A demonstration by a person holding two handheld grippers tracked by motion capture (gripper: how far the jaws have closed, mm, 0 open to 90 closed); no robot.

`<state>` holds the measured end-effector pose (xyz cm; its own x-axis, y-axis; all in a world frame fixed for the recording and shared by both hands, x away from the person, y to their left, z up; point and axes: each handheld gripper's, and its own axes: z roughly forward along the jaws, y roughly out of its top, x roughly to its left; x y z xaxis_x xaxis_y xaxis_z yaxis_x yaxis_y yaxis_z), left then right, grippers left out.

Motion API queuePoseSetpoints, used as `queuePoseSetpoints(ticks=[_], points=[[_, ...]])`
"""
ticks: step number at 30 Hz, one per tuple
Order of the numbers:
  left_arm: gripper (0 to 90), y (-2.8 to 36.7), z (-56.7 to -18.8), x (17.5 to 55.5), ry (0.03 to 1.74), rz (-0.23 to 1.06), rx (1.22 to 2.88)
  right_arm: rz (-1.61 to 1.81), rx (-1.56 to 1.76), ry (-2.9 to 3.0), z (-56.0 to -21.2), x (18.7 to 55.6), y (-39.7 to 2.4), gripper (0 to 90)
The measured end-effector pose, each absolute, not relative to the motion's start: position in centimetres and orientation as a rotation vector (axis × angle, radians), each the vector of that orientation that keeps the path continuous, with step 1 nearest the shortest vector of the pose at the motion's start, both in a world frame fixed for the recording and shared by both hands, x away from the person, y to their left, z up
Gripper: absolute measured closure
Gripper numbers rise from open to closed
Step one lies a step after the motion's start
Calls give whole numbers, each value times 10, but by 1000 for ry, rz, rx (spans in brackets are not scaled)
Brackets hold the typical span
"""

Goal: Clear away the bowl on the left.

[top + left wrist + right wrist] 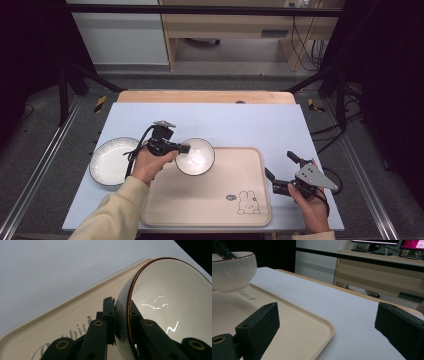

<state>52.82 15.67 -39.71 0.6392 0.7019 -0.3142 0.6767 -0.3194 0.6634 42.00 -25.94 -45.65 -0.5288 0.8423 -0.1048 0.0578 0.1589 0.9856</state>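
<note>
High view: left hand-held gripper (184, 148) is clamped on the near-left rim of a white bowl (197, 157), which sits over the far-left corner of a beige tray (210, 200) with a rabbit print. A white plate (107, 161) lies left of the tray on the pale blue tabletop (240, 122). Right hand-held gripper (282, 167) hovers just off the tray's right edge, jaws spread wide, holding nothing.

Left gripper view: jaws closed on the bowl (170, 305) wall, one inside and one outside the brown-edged rim; the bowl is tipped, with the tray (75, 315) below.

Right gripper view: jaws wide apart, empty, low over the tray (294, 322) corner; the ribbed bowl (233, 271) looks lifted clear of the tray at far left.

Risk: a thin rim pinch on a glossy bowl could slip or let it swing, so it may drop and chip on the tray, or knock the plate if carried left.

Surroundings: the blue cover lies on a wooden table; grey floor, black frame posts, wooden furniture and cables beyond.
</note>
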Motion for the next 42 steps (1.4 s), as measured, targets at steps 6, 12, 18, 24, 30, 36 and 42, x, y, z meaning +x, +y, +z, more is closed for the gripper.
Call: queuePoseSetpoints(ticks=[6, 12, 18, 24, 30, 36, 42], points=[[819, 152, -400, 527, 1061, 33, 2079, 1441, 875, 1731, -456, 420, -263, 58], [819, 148, -403, 526, 1055, 25, 2089, 1443, 866, 1736, -456, 420, -261, 58], [819, 142, -409, 523, 1051, 15, 2099, 1445, 864, 1737, -456, 420, -262, 58], [819, 142, -412, 523, 1051, 11, 2111, 1444, 863, 1741, -456, 420, -261, 58], [819, 139, -416, 521, 1048, 7, 2116, 1444, 865, 1740, -456, 420, -261, 58], [819, 138, -420, 520, 1047, 1, 2127, 1443, 868, 1741, -456, 420, -261, 58], [819, 141, -426, 518, 1054, -10, 2133, 1443, 869, 1744, -457, 420, -261, 58]])
